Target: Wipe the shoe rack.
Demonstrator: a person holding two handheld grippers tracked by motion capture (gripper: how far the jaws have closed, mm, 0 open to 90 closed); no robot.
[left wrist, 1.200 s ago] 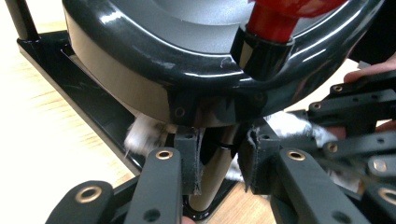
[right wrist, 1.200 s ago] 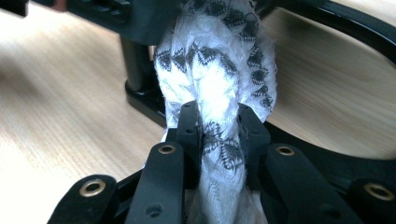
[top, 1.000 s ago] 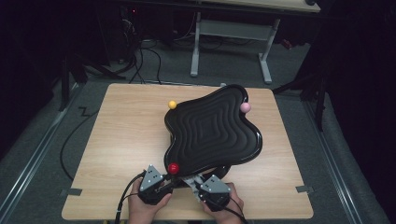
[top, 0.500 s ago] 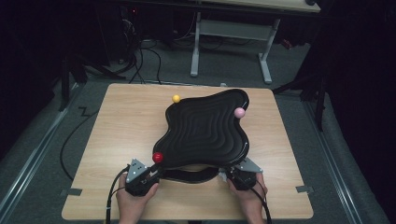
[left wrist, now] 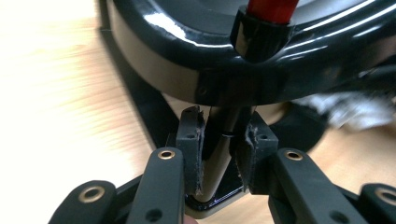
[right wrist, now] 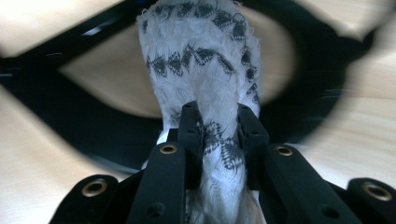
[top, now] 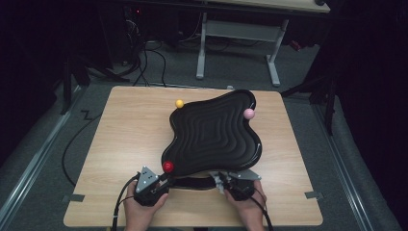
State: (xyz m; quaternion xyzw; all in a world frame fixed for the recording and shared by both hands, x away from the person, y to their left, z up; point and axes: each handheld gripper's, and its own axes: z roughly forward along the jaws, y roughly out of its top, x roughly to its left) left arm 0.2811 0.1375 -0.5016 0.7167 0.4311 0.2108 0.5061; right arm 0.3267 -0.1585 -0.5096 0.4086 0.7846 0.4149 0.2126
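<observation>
A black wavy-ribbed top (top: 211, 130) stands on a stand on the wooden table (top: 125, 144). Its rim carries a red knob (top: 168, 167), a yellow knob (top: 179, 103) and a pink knob (top: 248, 113). My left gripper (top: 161, 182) sits under the red knob (left wrist: 271, 7). In the left gripper view the gripper (left wrist: 223, 140) is shut on a black post (left wrist: 219, 154) below the rim. My right gripper (top: 222, 180) reaches under the front edge. In the right gripper view that gripper (right wrist: 223, 126) is shut on a white patterned cloth (right wrist: 205, 56), held against the stand's black base ring (right wrist: 70, 116).
A grey desk frame (top: 235, 43) and cables (top: 144, 57) stand on the floor beyond the table's far edge. Bare wood lies to the left of the black top. Tape marks (top: 312, 195) sit near the table's front corners.
The hands spread apart half a second ago and have come closer together under the front edge. The black top has turned slightly, carrying the red knob left and then a little back.
</observation>
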